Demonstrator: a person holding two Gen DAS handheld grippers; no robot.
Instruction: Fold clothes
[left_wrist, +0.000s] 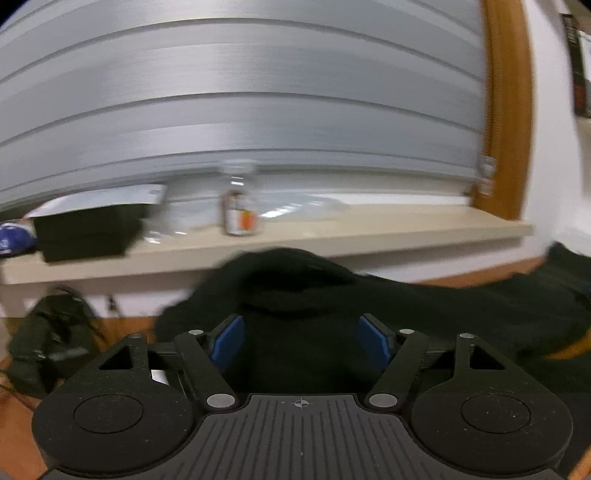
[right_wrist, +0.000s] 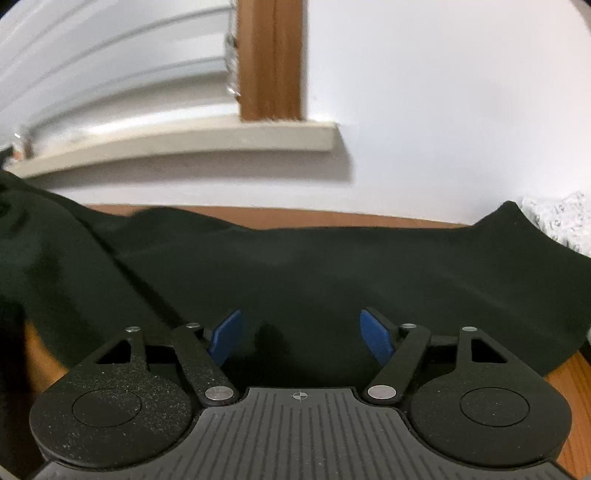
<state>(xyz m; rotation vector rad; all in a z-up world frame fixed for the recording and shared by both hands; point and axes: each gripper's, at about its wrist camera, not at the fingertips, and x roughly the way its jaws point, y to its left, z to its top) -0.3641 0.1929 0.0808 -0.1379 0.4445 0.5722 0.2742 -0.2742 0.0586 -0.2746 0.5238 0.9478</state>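
A black garment (left_wrist: 406, 314) lies on a brown wooden table (left_wrist: 122, 326), bunched into a hump straight ahead in the left wrist view. My left gripper (left_wrist: 301, 341) is open, its blue pads (left_wrist: 229, 341) spread wide just over the bunched cloth, with nothing clamped. In the right wrist view the same black garment (right_wrist: 332, 273) spreads flatter across the table (right_wrist: 569, 373), one corner peaking at the far right. My right gripper (right_wrist: 301, 339) is open too, blue pads (right_wrist: 375, 339) apart above the cloth's near part. Whether either gripper touches the cloth is unclear.
A pale window sill (left_wrist: 332, 236) runs behind the table, holding a black box (left_wrist: 88, 232), a small bottle (left_wrist: 240, 218) and clear plastic. Grey slatted blinds (left_wrist: 240, 92) and a wooden frame (right_wrist: 271, 59) stand above. A dark bundle (left_wrist: 48, 343) sits left; patterned white fabric (right_wrist: 561, 221) at right.
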